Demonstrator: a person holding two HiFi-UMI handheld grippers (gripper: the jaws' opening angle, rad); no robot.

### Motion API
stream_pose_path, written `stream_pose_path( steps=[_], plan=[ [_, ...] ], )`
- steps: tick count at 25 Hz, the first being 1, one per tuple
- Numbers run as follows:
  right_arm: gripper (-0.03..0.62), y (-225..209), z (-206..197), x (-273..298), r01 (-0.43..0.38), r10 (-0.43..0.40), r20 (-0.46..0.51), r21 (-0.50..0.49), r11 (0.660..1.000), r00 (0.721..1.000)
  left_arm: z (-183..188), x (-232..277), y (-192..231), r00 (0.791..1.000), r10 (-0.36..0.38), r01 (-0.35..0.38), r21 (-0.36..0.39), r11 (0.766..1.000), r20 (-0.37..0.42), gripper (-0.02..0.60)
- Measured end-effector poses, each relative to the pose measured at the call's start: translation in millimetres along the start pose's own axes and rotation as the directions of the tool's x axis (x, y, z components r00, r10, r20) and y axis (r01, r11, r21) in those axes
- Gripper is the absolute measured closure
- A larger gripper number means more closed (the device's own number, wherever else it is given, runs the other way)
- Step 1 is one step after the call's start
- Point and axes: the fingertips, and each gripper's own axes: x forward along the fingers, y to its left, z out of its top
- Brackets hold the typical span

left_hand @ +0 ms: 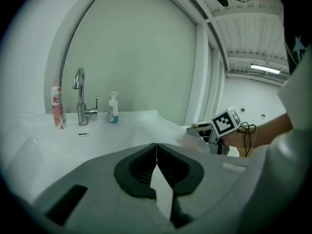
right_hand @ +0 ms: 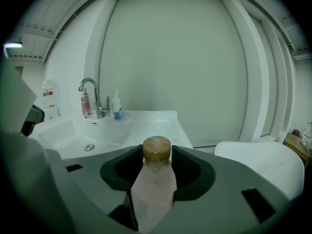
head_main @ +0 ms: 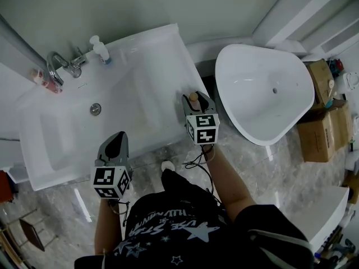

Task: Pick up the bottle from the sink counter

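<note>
Our right gripper has its jaws clamped on the bottle. The clear body is pinched between the pads, and the brown cap sticks out past them. In the head view the bottle is at the front right edge of the sink counter; we can't tell whether its base touches it. Our left gripper is empty with its jaws together, hovering at the counter's front edge, well left of the right one. At the back of the counter we see a chrome faucet, a pump dispenser just right of it, and a pink tube to its left. The drain sits in the basin.
</note>
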Motion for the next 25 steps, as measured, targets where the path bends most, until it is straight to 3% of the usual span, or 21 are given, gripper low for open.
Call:
stream_pose_path(
  steps=[15, 25],
  plan=[
    [0.451, 2, 8, -9, -0.003, 0.003, 0.014, -0.002, 1.0, 1.0, -16, -23, 3, 0.999, 0.032, -0.032, -0.027, 0.999, 0.004, 0.563],
    [0.451, 45, 41, -55, -0.068, 0.068, 0.062, -0.011, 0.998, 0.996, -26, -82, 12, 0.997, 0.067, -0.065, -0.035, 0.997, 0.043, 0.563]
  ],
)
